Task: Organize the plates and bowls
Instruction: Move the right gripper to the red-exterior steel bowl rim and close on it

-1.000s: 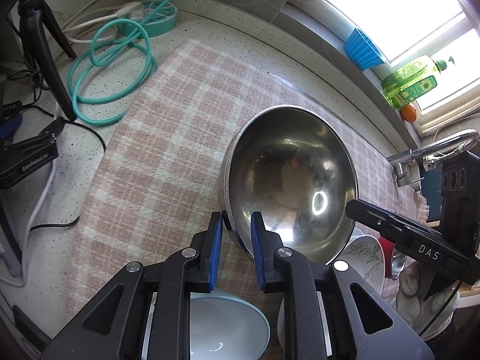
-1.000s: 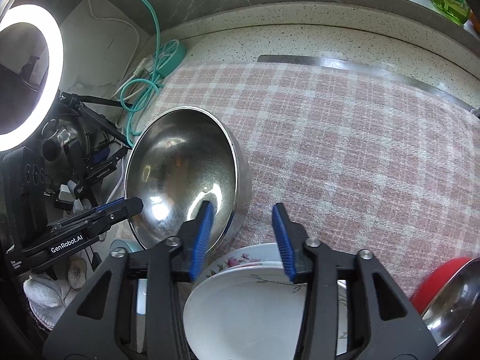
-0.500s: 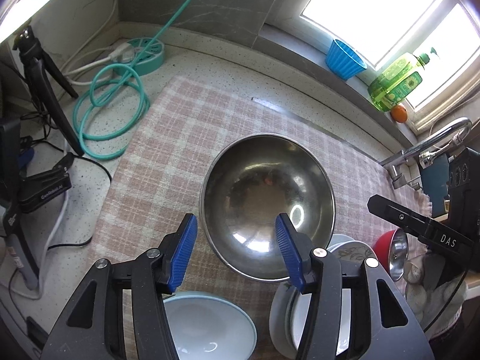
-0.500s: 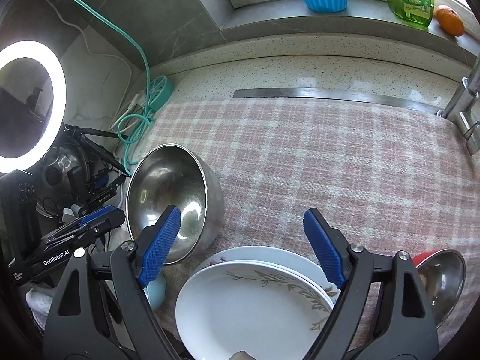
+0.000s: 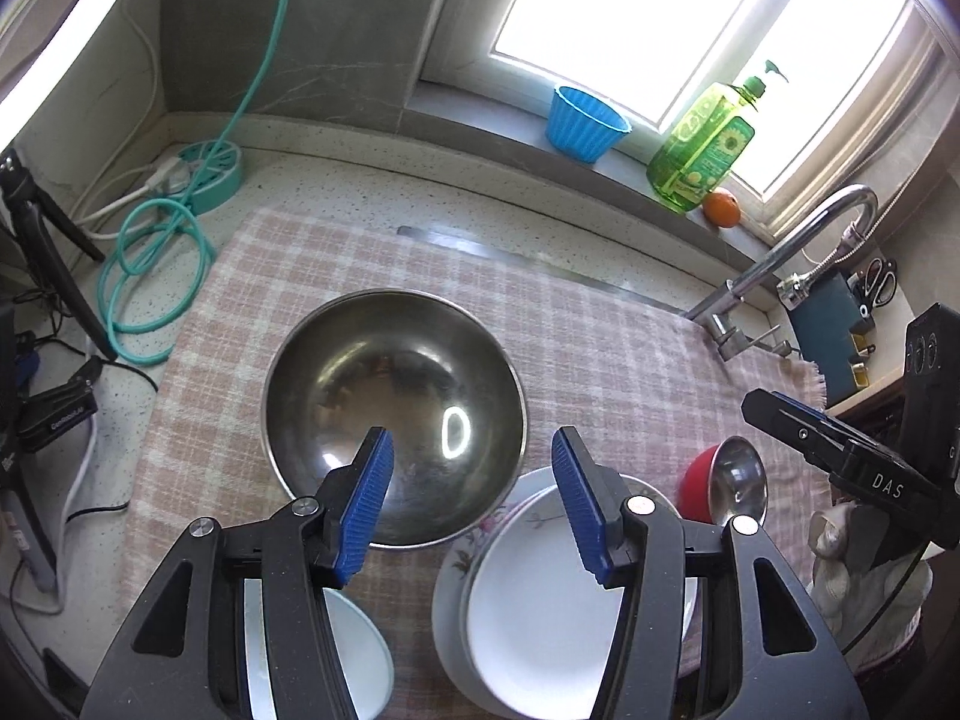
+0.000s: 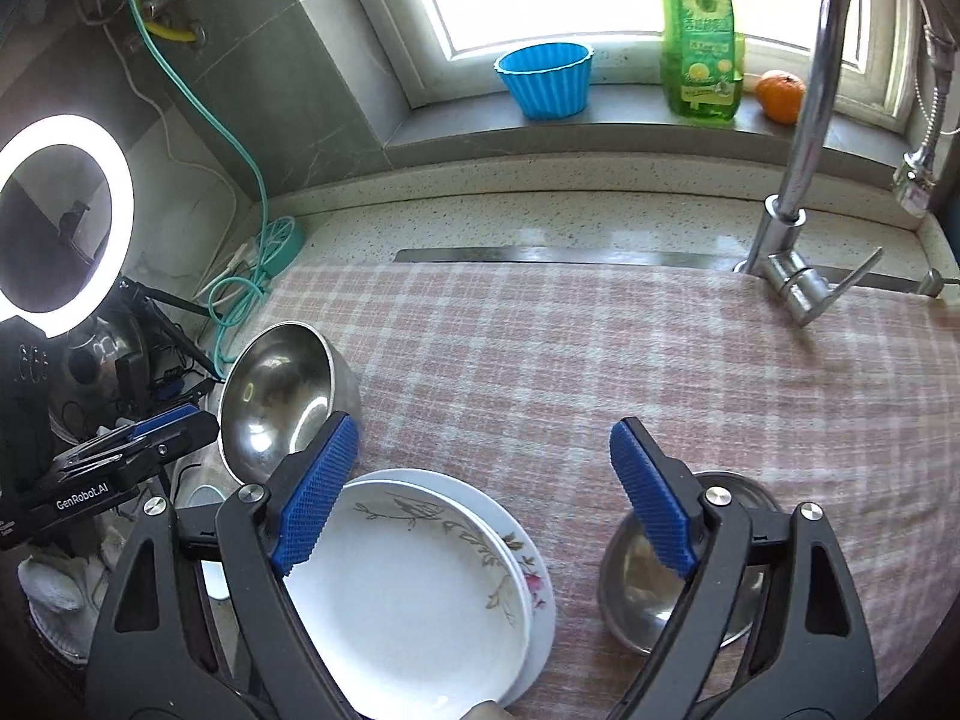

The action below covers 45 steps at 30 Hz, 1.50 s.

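A large steel bowl (image 5: 396, 414) sits upright on the pink checked cloth (image 5: 600, 348); it also shows at the left of the right wrist view (image 6: 282, 402). Stacked white flowered plates (image 5: 534, 612) (image 6: 420, 588) lie near the front edge. A small steel bowl with a red outside (image 5: 726, 480) (image 6: 672, 576) sits to their right. A pale blue bowl (image 5: 354, 660) lies front left. My left gripper (image 5: 474, 498) is open and empty above the big bowl's near rim. My right gripper (image 6: 486, 492) is open and empty above the plates.
A faucet (image 6: 804, 192) stands at the back right. On the windowsill are a blue cup (image 6: 546, 84), a green soap bottle (image 6: 702, 48) and an orange (image 6: 780, 96). A teal hose (image 5: 150, 276), cables and a ring light (image 6: 60, 216) crowd the left.
My left gripper let go of the big steel bowl's rim and opened; the bowl now rests flat on the cloth. Both grippers have pulled back and up, and the right one opened wider.
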Each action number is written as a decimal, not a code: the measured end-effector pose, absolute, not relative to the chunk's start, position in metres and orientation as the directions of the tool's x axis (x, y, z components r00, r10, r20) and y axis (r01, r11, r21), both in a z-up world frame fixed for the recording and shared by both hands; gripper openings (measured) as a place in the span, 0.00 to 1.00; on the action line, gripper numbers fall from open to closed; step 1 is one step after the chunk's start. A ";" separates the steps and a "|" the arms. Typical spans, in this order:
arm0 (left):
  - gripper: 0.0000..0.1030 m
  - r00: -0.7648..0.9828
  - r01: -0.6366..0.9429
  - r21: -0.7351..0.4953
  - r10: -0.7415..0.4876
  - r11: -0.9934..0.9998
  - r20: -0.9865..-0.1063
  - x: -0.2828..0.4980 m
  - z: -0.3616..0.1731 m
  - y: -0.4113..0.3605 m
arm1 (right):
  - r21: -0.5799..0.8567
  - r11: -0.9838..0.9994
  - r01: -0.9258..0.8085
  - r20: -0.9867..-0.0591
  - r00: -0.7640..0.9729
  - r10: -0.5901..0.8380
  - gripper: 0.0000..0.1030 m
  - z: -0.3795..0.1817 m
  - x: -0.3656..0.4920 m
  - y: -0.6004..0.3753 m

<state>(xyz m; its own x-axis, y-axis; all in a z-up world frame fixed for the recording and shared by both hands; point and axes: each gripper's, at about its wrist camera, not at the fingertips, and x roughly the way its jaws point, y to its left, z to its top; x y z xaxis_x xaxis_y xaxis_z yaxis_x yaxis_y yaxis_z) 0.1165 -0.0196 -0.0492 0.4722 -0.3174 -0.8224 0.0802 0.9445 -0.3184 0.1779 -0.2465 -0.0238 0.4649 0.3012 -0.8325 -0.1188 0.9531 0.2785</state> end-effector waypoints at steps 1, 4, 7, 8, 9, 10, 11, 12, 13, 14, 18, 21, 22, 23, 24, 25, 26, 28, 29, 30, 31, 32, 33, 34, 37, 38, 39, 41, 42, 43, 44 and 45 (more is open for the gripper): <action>0.52 0.473 0.091 -0.320 -0.324 0.943 -0.819 0.115 -0.048 -0.025 | 0.277 0.955 -0.107 -0.830 0.475 0.294 0.89 -0.022 0.175 -0.254; 0.52 0.468 0.126 -0.326 -0.346 0.937 -0.813 0.113 -0.046 -0.042 | 0.276 0.959 -0.061 -0.827 0.493 0.269 0.89 -0.018 0.166 -0.280; 0.52 0.453 0.157 -0.332 -0.367 0.930 -0.813 0.111 -0.046 -0.059 | 0.263 0.965 -0.014 -0.828 0.509 0.234 0.89 -0.018 0.157 -0.305; 0.52 0.447 0.169 -0.330 -0.371 0.929 -0.814 0.110 -0.047 -0.066 | 0.256 0.967 -0.002 -0.830 0.512 0.221 0.89 -0.018 0.153 -0.312; 0.52 0.441 0.182 -0.329 -0.376 0.927 -0.815 0.110 -0.048 -0.071 | 0.248 0.969 0.009 -0.833 0.513 0.209 0.89 -0.019 0.150 -0.319; 0.52 0.433 0.194 -0.330 -0.383 0.924 -0.816 0.108 -0.048 -0.078 | 0.241 0.970 0.020 -0.836 0.512 0.198 0.89 -0.020 0.147 -0.326; 0.52 0.424 0.205 -0.333 -0.390 0.921 -0.817 0.108 -0.050 -0.084 | 0.237 0.971 0.030 -0.839 0.510 0.189 0.89 -0.022 0.144 -0.333; 0.52 0.418 0.215 -0.334 -0.396 0.918 -0.818 0.107 -0.050 -0.090 | 0.235 0.971 0.042 -0.843 0.506 0.182 0.89 -0.025 0.142 -0.341; 0.52 0.411 0.225 -0.336 -0.402 0.915 -0.819 0.107 -0.051 -0.097 | 0.235 0.971 0.053 -0.847 0.501 0.177 0.89 -0.028 0.139 -0.348; 0.52 0.403 0.235 -0.338 -0.408 0.911 -0.819 0.106 -0.052 -0.104 | 0.236 0.970 0.062 -0.851 0.496 0.175 0.89 -0.032 0.137 -0.354; 0.52 0.378 0.276 -0.340 -0.427 0.899 -0.822 0.103 -0.057 -0.133 | 0.242 0.966 0.094 -0.866 0.470 0.171 0.89 -0.047 0.127 -0.375; 0.52 0.350 0.303 -0.345 -0.440 0.888 -0.827 0.100 -0.065 -0.154 | 0.252 0.962 0.108 -0.876 0.449 0.179 0.89 -0.058 0.121 -0.386; 0.52 0.341 0.311 -0.348 -0.445 0.885 -0.828 0.099 -0.068 -0.161 | 0.254 0.961 0.111 -0.878 0.443 0.181 0.89 -0.062 0.119 -0.389; 0.52 0.331 0.316 -0.350 -0.448 0.882 -0.830 0.098 -0.072 -0.167 | 0.254 0.961 0.113 -0.881 0.438 0.181 0.89 -0.065 0.117 -0.392; 0.52 0.320 0.321 -0.353 -0.451 0.879 -0.833 0.097 -0.075 -0.173 | 0.254 0.961 0.112 -0.883 0.432 0.183 0.89 -0.068 0.116 -0.393; 0.52 0.310 0.325 -0.357 -0.455 0.876 -0.835 0.097 -0.078 -0.178 | 0.255 0.961 0.111 -0.885 0.427 0.186 0.89 -0.070 0.114 -0.395; 0.52 0.299 0.328 -0.360 -0.458 0.873 -0.837 0.097 -0.081 -0.183 | 0.257 0.960 0.110 -0.887 0.422 0.189 0.89 -0.073 0.113 -0.396; 0.52 0.279 0.330 -0.365 -0.460 0.870 -0.843 0.096 -0.087 -0.193 | 0.259 0.960 0.104 -0.890 0.412 0.196 0.89 -0.077 0.110 -0.396; 0.52 0.271 0.334 -0.367 -0.461 0.868 -0.845 0.096 -0.090 -0.197 | 0.260 0.961 0.098 -0.891 0.407 0.200 0.89 -0.080 0.109 -0.396; 0.52 0.266 0.340 -0.366 -0.461 0.867 -0.847 0.095 -0.092 -0.201 | 0.262 0.961 0.093 -0.893 0.402 0.204 0.89 -0.081 0.108 -0.396; 0.52 0.260 0.347 -0.362 -0.460 0.865 -0.849 0.095 -0.094 -0.206 | 0.264 0.960 0.090 -0.894 0.396 0.209 0.89 -0.083 0.108 -0.395; 0.52 0.256 0.355 -0.361 -0.461 0.862 -0.850 0.094 -0.095 -0.209 | 0.270 0.959 0.088 -0.894 0.392 0.215 0.86 -0.085 0.107 -0.395; 0.52 0.254 0.360 -0.359 -0.461 0.861 -0.850 0.094 -0.096 -0.212 | 0.275 0.957 0.089 -0.895 0.387 0.221 0.79 -0.087 0.107 -0.395; 0.51 0.253 0.362 -0.356 -0.459 0.861 -0.852 0.094 -0.098 -0.215 | 0.280 0.956 0.091 -0.897 0.379 0.227 0.75 -0.090 0.107 -0.396; 0.46 0.242 0.359 -0.362 -0.460 0.861 -0.854 0.097 -0.103 -0.220 | 0.313 0.944 0.103 -0.896 0.361 0.258 0.61 -0.097 0.109 -0.400; 0.40 0.238 0.356 -0.363 -0.459 0.861 -0.856 0.098 -0.104 -0.220 | 0.324 0.940 0.106 -0.896 0.354 0.269 0.54 -0.099 0.110 -0.401; 0.38 0.233 0.353 -0.365 -0.459 0.861 -0.857 0.099 -0.106 -0.222 | 0.334 0.937 0.108 -0.895 0.348 0.279 0.50 -0.102 0.111 -0.402; 0.33 0.224 0.347 -0.371 -0.460 0.862 -0.859 0.100 -0.110 -0.223 | 0.346 0.931 0.113 -0.895 0.338 0.291 0.45 -0.106 0.114 -0.403; 0.32 0.220 0.341 -0.373 -0.459 0.863 -0.861 0.101 -0.111 -0.224 | 0.354 0.928 0.116 -0.894 0.335 0.299 0.44 -0.108 0.115 -0.404; 0.32 0.217 0.335 -0.377 -0.460 0.863 -0.861 0.102 -0.113 -0.224 | 0.362 0.925 0.119 -0.892 0.331 0.307 0.43 -0.109 0.116 -0.405; 0.29 0.212 0.332 -0.382 -0.462 0.863 -0.861 0.102 -0.114 -0.224 | 0.367 0.922 0.120 -0.892 0.328 0.313 0.40 -0.111 0.117 -0.405; 0.28 0.206 0.329 -0.384 -0.463 0.863 -0.862 0.103 -0.115 -0.225 | 0.371 0.921 0.120 -0.891 0.324 0.317 0.38 -0.112 0.118 -0.406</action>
